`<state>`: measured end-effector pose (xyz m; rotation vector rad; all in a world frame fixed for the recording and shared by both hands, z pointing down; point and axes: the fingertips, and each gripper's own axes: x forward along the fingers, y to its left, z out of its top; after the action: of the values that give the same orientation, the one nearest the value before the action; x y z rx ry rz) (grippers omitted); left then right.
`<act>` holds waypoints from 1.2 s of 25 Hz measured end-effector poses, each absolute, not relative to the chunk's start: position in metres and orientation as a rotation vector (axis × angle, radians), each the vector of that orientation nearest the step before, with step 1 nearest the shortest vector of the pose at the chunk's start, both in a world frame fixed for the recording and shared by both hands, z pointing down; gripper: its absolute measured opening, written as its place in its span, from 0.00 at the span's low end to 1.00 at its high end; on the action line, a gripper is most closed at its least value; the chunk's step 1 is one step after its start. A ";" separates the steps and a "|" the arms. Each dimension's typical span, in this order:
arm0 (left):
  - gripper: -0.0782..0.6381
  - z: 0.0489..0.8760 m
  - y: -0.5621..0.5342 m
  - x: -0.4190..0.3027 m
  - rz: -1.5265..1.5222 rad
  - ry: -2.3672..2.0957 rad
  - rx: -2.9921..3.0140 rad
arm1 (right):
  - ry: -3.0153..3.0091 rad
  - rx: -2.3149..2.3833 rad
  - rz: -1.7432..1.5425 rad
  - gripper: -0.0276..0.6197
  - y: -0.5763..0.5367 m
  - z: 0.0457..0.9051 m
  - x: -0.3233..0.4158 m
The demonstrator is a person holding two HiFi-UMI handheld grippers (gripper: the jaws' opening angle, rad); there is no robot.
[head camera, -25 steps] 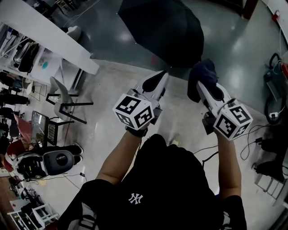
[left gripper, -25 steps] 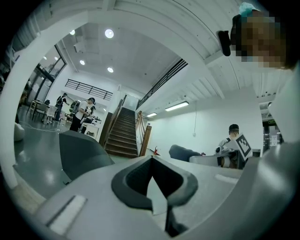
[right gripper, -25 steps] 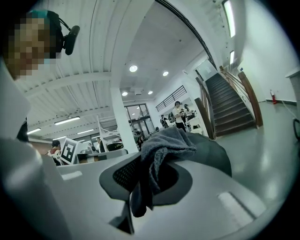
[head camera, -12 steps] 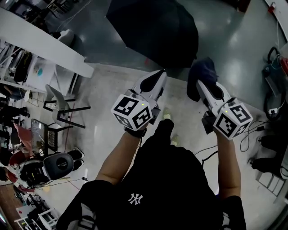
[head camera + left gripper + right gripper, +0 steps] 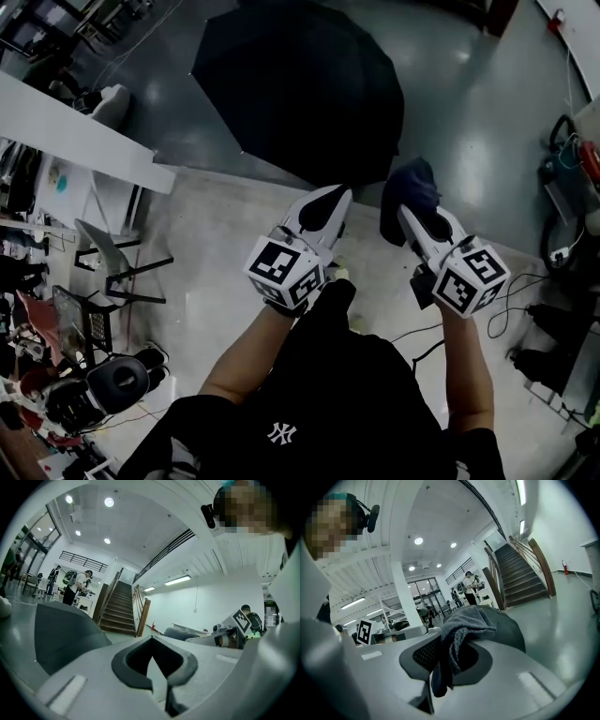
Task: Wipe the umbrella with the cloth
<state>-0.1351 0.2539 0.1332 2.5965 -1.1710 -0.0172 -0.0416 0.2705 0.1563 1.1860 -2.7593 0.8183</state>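
Umbrella (image 5: 300,84) nearer; right tool (image 5: 405,214) grips cloth (image 5: 412,183); shirt (image 5: 356,403) logo NY.

Both bare forearms reach forward, side by side and apart. The left gripper (image 5: 330,199) points ahead, jaws pressed together with nothing between them. The right gripper (image 5: 410,217) tilts slightly inward, jaws clamped on the cloth (image 5: 411,187).

Floor (image 5: 216,272): pale part near, dark shiny part (image 5: 469,112) farther off. Open black umbrella (image 5: 300,84) lies on dark part, its rim reaching pale part's edge. Chair (image 5: 103,253) stands on pale part at left, near long white bench (image 5: 75,131). Cables (image 5: 511,291) trail over floor at right.
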 end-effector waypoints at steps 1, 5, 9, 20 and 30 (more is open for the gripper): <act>0.11 0.137 0.238 -0.138 -0.013 -1.165 2.602 | -2.754 1.188 0.831 0.17 0.255 0.159 -0.045; 0.11 0.148 0.181 -0.146 -0.003 -1.123 2.621 | -2.737 1.210 0.865 0.17 0.194 0.167 -0.060; 0.11 0.158 0.134 -0.145 0.010 -1.084 2.636 | -2.706 1.221 0.882 0.17 0.151 0.175 -0.068; 0.11 0.176 0.043 -0.135 -0.006 -1.080 2.637 | -2.687 1.193 0.976 0.17 0.058 0.203 -0.065; 0.11 0.258 -0.071 -0.076 0.127 -1.183 2.587 | -2.721 0.994 1.221 0.17 -0.087 0.307 -0.020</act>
<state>-0.0758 -0.0711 0.2580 2.5870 -1.1833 0.1269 -0.0199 -0.0867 0.3065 0.9940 -2.7207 1.2211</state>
